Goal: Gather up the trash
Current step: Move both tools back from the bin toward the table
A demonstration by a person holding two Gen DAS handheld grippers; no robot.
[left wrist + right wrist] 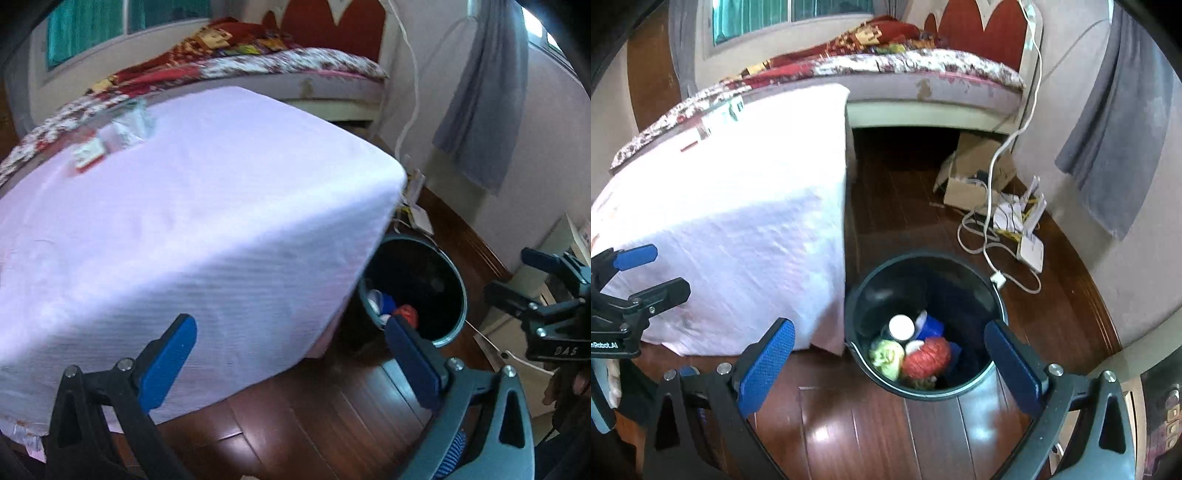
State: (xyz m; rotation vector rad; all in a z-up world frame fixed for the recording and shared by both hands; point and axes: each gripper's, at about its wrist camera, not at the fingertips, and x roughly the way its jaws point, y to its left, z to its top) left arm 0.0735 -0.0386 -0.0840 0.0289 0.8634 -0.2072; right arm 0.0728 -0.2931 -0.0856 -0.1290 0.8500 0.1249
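Note:
A dark round trash bin (925,258) stands on the wood floor beside the cloth-covered table (738,203). In it lie a red crumpled ball (925,356), a green crumpled piece (886,354), a white cap (901,326) and something blue (932,325). My right gripper (892,360) hovers above the bin, open and empty. My left gripper (291,350) is open and empty over the table's near corner, left of the bin (452,280). On the table's far end lie a red-and-white pack (86,155) and a clear wrapper (129,123).
A bed (923,74) with a patterned cover runs behind the table. A cardboard box (975,173), white cables (990,236), papers and a white adapter (1030,251) lie on the floor by the wall. A grey cloth (1123,129) hangs at the right.

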